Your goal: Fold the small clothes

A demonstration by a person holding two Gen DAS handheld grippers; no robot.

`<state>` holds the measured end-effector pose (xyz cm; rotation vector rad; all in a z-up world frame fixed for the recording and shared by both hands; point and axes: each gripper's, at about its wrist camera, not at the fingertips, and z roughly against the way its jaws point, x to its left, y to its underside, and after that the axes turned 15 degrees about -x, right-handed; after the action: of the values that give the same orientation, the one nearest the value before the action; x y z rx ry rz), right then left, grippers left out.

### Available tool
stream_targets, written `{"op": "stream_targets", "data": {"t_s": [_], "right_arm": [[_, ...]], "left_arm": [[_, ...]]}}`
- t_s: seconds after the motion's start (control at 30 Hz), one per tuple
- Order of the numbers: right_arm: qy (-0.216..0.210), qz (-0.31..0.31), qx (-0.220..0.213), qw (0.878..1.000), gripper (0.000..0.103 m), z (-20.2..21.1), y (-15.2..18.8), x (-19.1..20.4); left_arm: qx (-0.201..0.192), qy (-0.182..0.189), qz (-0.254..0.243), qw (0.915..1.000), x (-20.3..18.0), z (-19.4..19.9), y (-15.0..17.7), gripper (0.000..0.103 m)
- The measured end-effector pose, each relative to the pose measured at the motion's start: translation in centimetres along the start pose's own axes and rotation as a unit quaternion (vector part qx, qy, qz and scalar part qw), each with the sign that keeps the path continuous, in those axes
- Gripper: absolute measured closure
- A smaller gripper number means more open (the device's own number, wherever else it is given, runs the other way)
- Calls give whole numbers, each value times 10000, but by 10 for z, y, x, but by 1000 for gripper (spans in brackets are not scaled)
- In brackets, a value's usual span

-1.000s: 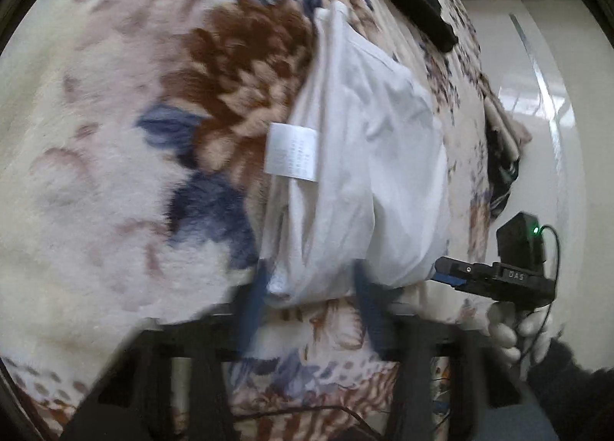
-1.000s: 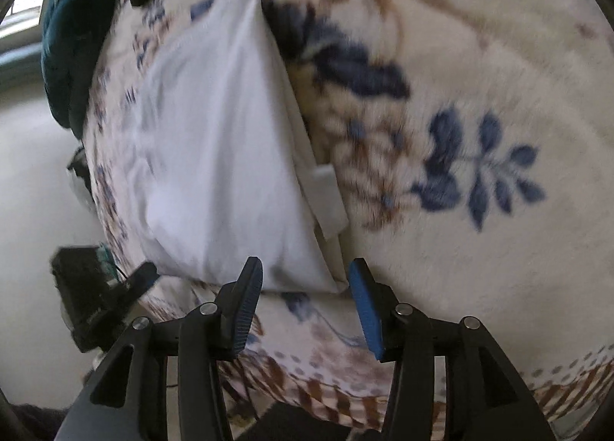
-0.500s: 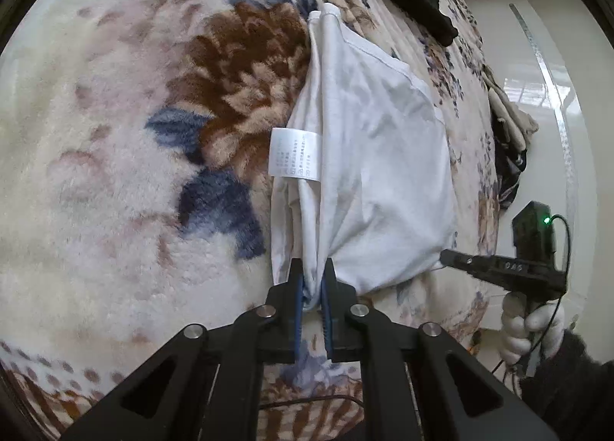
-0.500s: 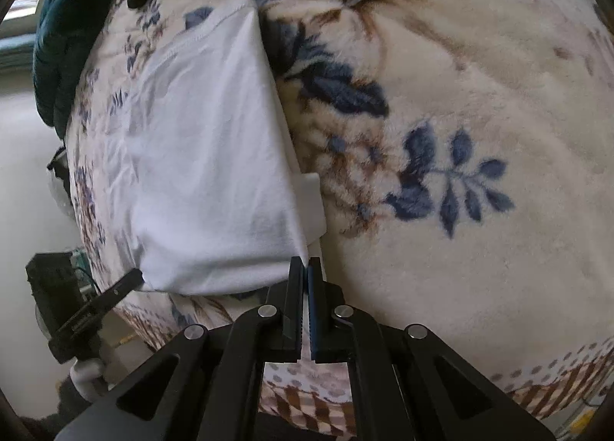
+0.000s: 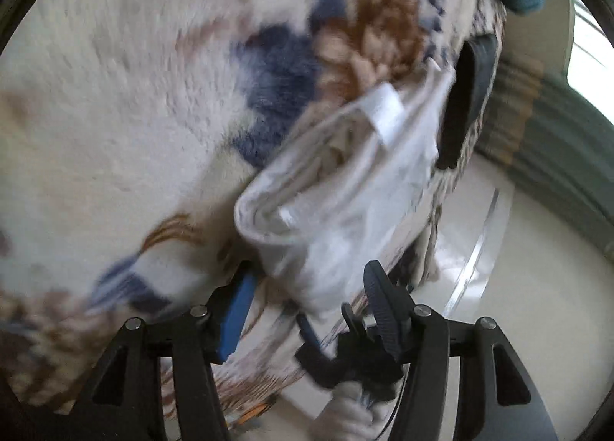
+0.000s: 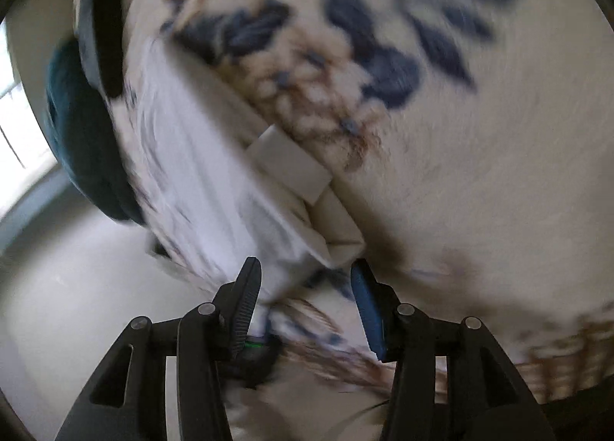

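Observation:
A small white garment (image 5: 345, 187) with a white care label (image 5: 385, 114) lies folded in layers on the floral blanket (image 5: 134, 95), near the blanket's edge. My left gripper (image 5: 307, 295) is open, its jaws to either side of the garment's near end. In the right wrist view the same white garment (image 6: 199, 172) and its label (image 6: 288, 164) lie just ahead of my right gripper (image 6: 307, 291), which is open with nothing between the jaws. Both views are motion-blurred.
A black item (image 5: 464, 95) lies on the blanket past the garment, and a dark teal cloth (image 6: 80, 134) hangs at the blanket's edge. Pale floor (image 5: 518, 287) lies beyond the edge. The other gripper's handle and a gloved hand (image 5: 345, 406) show low in the left wrist view.
Both grippers were shut on the garment's near edge half a second ago and are now open. The garment is folded over into a shorter, thicker bundle. Both cameras have swung.

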<state>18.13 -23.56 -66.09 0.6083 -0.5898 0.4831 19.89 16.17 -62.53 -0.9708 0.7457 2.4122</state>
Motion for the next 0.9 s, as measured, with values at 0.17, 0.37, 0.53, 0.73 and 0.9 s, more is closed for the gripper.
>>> {"op": "stream_targets", "data": {"t_s": [0.17,0.37,0.53,0.73,0.9], "right_arm": [[-457,-676,-399,9959,80,-5,2,-14],[-175,-331,-768,9963,88,17,-1,-2],[192,-86,-847,9962,88,34,-10,3],[794,911,-1144,9861,59,58,-25,37],[736,1736,-1288,9736,46,50,-53,84]], "left_arm": [[-492,107,-45,9987,-2,5,-7,88],[-591,-112,-474,9971,-14,21,-24,88],[-765,-336,-533,9951,-16,35,-36,85],[-794,-554,-1294,9869,-51,35,-41,40],[-587,-528,-2368,9683,-111,-8,-49,40]]}}
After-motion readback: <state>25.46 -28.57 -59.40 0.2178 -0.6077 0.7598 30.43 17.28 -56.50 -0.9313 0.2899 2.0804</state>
